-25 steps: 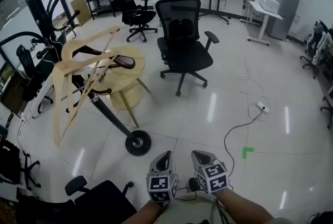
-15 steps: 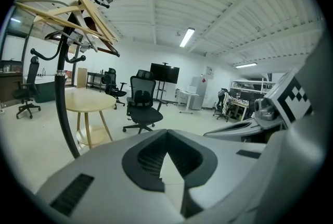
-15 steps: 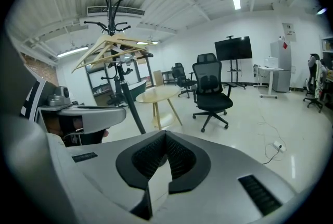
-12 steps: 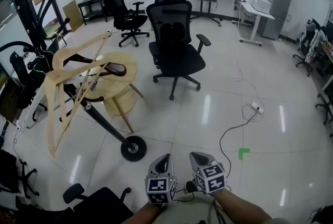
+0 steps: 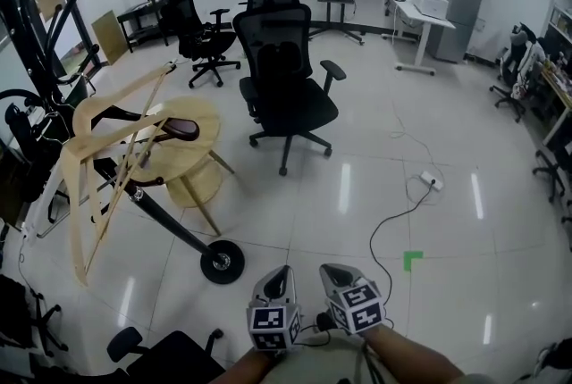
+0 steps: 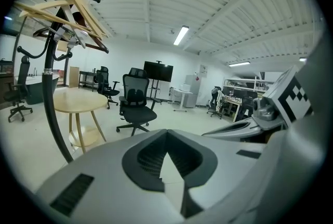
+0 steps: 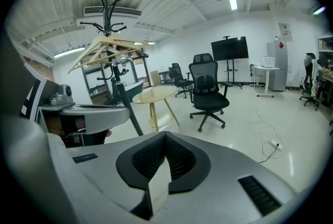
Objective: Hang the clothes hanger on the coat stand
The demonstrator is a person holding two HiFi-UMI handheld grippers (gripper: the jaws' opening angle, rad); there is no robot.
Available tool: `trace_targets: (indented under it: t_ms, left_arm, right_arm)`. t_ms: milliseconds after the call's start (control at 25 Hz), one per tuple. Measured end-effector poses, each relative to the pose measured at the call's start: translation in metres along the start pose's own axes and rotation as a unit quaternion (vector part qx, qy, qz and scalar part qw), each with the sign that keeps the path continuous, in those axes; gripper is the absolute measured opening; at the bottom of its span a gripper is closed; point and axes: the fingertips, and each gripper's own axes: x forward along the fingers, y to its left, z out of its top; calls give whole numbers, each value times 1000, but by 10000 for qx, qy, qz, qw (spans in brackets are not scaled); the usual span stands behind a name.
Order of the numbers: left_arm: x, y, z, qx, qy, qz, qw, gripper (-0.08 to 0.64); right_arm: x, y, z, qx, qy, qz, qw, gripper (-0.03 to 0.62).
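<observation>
Black coat stand [image 5: 174, 224] at the left of a bright office floor, round base toward the camera, hooks reaching overhead. Beyond it, a black office chair [image 5: 286, 92] and a pale round tabletop [image 5: 207, 137]. Already draped on the stand's hooks, above the tabletop's near edge: several pale wooden clothes hangers [image 5: 94, 139], well apart from both claws. Probably light, stiff and smooth, so liable to swing or slide if pinched on a sloping arm. Better taken on the straight bottom bar or close under the hook. Held low and side by side: left claw [image 5: 282, 273] and right claw [image 5: 332, 271], each pressed together, pinching nothing.
</observation>
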Motion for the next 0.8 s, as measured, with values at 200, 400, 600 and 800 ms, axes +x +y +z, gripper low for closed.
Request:
trace_targets:
  t_ms: [200, 400, 600, 800]
  left_arm:
    - [4, -9, -1, 36, 27, -90, 9999, 12]
    - [4, -12, 0, 49, 25, -107, 9999, 12]
    - [4, -11, -4, 22, 40, -76, 10000, 12]
    - [5, -12, -3, 31, 55, -44, 10000, 14]
  right_arm:
    - [-7, -5, 2, -5, -74, -67, 9999, 0]
    - [-10, -7, 2, 32, -99, -72, 9999, 0]
    - [-9, -6, 0, 28, -94, -42, 9999, 0]
    - [-7, -9, -1, 53, -70, -19, 10000, 0]
